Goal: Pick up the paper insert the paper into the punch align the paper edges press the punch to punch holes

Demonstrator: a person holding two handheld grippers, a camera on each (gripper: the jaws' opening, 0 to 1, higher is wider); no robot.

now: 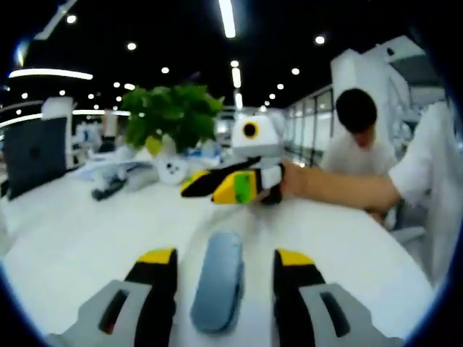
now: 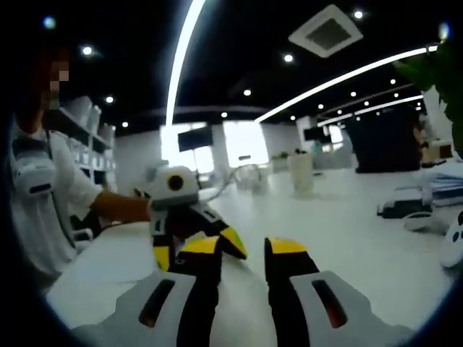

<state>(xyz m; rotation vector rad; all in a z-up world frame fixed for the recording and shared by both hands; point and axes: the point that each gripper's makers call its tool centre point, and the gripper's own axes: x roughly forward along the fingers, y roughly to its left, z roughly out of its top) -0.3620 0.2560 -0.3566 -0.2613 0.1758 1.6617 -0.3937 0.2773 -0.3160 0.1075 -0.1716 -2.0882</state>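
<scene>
Left gripper (image 1: 224,264), jaws apart and empty, straddling a grey-blue hole punch (image 1: 218,280) on the white table (image 1: 79,238); right gripper (image 2: 242,253), jaws apart, holding nothing.

This is a large open-plan office. A dark ceiling (image 2: 239,50) spans the top of both views, set with round spotlights and long light strips (image 2: 182,50), with a square air vent (image 2: 327,32) at upper right of the right gripper view. A wide white table (image 1: 87,231) runs across the lower half of the left gripper view. At upper left centre there stands a leafy potted plant (image 1: 173,116), with a dark monitor (image 1: 35,153) at the far left. At right, a person in a white shirt (image 1: 358,144) sits by glass partitions (image 1: 311,123). In the right gripper view, wall-mounted screens (image 2: 195,137) hang at centre and shelving (image 2: 83,119) lines the left.
</scene>
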